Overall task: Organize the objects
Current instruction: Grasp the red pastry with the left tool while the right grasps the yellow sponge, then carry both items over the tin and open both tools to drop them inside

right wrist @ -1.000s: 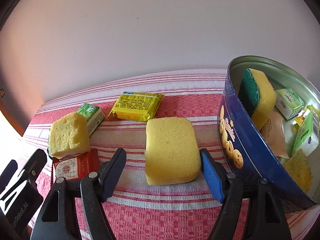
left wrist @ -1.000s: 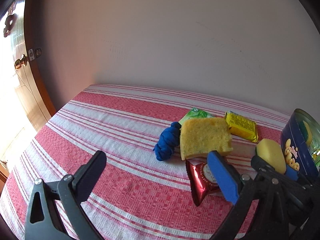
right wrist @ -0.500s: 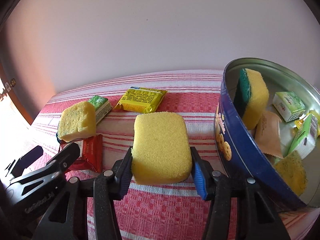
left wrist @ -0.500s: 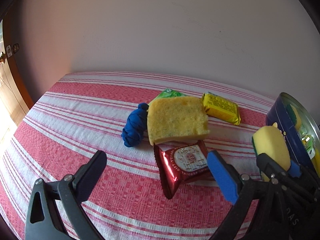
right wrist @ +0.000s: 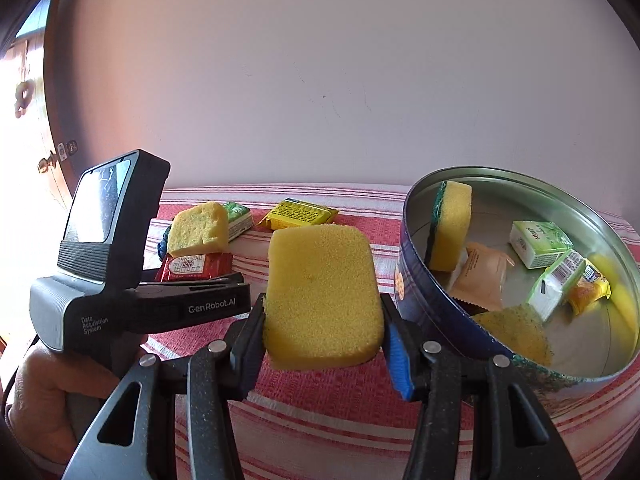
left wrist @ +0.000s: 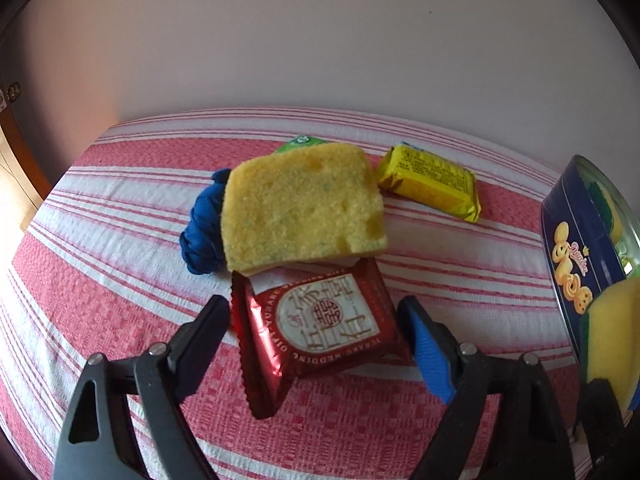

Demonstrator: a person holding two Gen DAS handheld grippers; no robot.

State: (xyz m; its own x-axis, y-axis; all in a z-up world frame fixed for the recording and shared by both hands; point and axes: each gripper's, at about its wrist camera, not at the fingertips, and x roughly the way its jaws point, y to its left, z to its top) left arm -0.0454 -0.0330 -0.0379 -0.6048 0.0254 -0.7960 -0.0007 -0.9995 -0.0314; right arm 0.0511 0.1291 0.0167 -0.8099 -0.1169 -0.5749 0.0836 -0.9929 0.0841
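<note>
The left gripper (left wrist: 314,330) is hovering with jaws spread wide on either side of the red foil packet (left wrist: 320,328), not touching it; the packet is lying flat on the striped tablecloth (left wrist: 100,280), its back edge tucked under a worn yellow sponge (left wrist: 300,208). Rightward, the right gripper (right wrist: 324,334) is squeezing the smooth yellow sponge (right wrist: 322,296) across its short sides, lifted off the cloth, its long axis pointing away from the camera toward the wall. Just beside it, the blue cookie tin (right wrist: 416,280) is sitting upright, holding packets
</note>
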